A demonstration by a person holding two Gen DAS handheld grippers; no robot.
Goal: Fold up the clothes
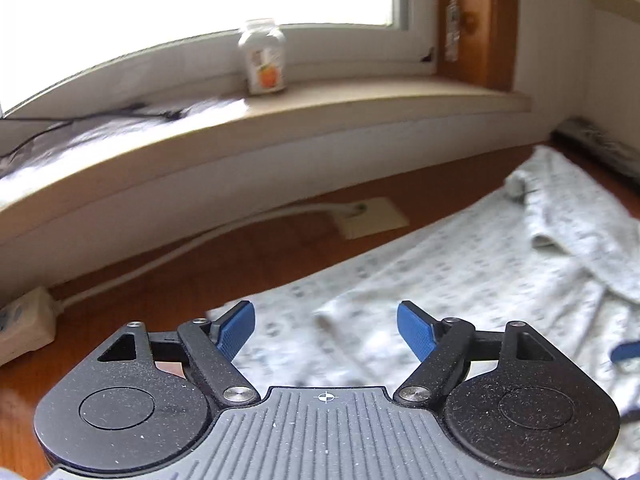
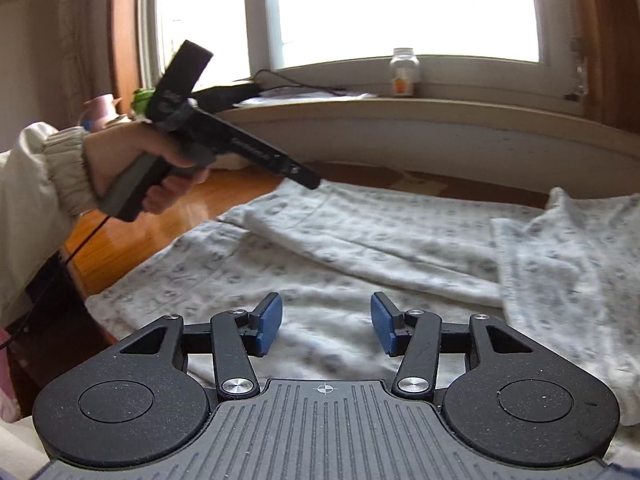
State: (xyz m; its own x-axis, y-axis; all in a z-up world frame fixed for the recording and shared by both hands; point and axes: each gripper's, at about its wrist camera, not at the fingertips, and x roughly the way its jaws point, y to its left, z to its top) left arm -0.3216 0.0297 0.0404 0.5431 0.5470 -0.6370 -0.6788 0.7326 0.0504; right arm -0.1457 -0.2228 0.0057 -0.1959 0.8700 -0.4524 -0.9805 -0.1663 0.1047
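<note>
Both grippers are up off the cloth with jaws spread wide, nothing in them. Left gripper (image 1: 326,330) hangs over the near edge of the garment (image 1: 460,272), which lies partly folded on the wooden counter (image 1: 248,248), stretching ahead and right of the jaws. Right gripper (image 2: 326,322) hovers above the same garment (image 2: 360,240). A bottle (image 1: 263,56) sits on the windowsill far ahead.

A home room: wooden windowsill (image 1: 360,100), vitamin bottle (image 1: 262,56), power strip (image 1: 24,324).

Bright window (image 2: 400,8), wooden sill (image 1: 320,116), orange-brown floor (image 1: 200,264)
</note>
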